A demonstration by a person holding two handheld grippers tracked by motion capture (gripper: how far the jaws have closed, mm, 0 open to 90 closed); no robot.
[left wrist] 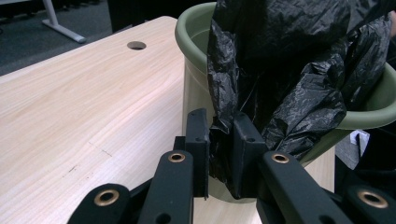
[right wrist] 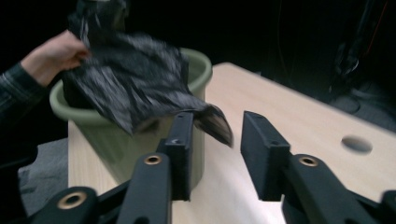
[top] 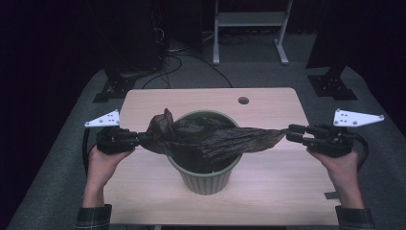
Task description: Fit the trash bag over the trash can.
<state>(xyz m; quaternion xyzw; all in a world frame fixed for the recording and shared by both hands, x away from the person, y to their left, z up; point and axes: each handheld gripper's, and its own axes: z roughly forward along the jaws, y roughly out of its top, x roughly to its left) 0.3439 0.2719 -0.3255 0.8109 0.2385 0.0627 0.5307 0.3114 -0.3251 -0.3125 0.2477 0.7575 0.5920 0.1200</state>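
A crumpled black plastic bag (top: 210,136) lies stretched across the mouth of a green round bin (top: 206,179) in the middle of the wooden table (top: 268,191). My left gripper (top: 143,139) is at the bin's left side, shut on the bag's left end. In the left gripper view the bag (left wrist: 280,56) is pinched between the jaws of the left gripper (left wrist: 223,123), right against the bin (left wrist: 191,28). My right gripper (top: 292,132) stands open at the right. The bag's loose tip (right wrist: 215,123) hangs by one jaw of the right gripper (right wrist: 217,123), unpressed.
A round cable hole (top: 243,100) sits near the table's far edge. Beyond the table stand a white desk frame (top: 249,19), floor cables (top: 167,62) and dark stands (top: 115,86). The person's left hand (right wrist: 51,53) shows behind the bin.
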